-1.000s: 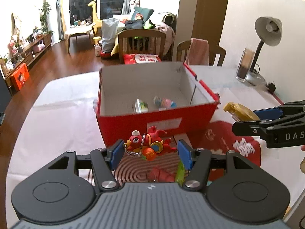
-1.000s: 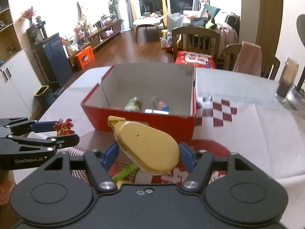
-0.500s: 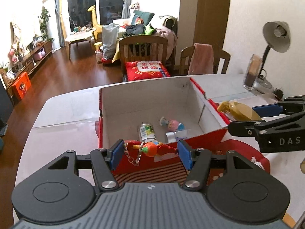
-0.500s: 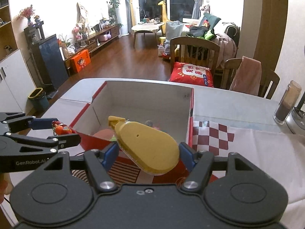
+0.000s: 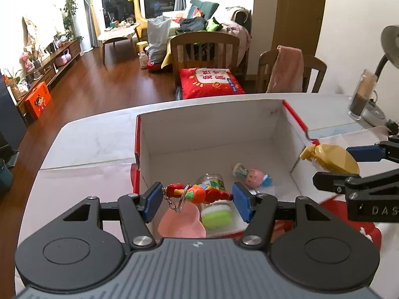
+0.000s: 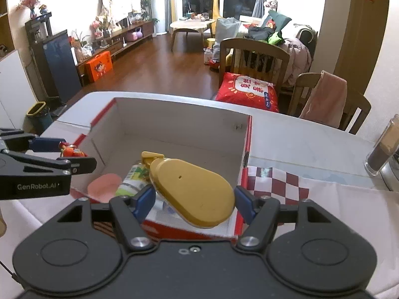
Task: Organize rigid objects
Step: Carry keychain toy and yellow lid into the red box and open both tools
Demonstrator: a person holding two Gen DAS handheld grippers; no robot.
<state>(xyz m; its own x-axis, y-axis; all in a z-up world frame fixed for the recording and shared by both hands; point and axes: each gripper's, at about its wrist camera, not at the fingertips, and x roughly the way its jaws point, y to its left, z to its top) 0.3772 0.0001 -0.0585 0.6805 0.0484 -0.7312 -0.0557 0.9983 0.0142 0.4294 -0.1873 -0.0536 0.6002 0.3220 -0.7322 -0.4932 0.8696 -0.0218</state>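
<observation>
Bottle (image 5: 215, 200), pig toy (image 5: 256, 177) & pink pc already in box (image 5: 212, 122). Left tool (image 5: 197, 200) pinched keychain (image 5: 198, 194), right tool (image 6: 192, 199) pinched yellow case (image 6: 192, 189), both over box, not yet dropped.

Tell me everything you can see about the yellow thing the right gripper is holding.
The yellow object is a flat, teardrop-shaped piece of smooth, hard-looking plastic with a small hole in its face and a short spout-like tab at its narrow end. The right gripper clamps its wide end between blue pads. It tilts, narrow end forward, over the red box, touching nothing else.
</observation>
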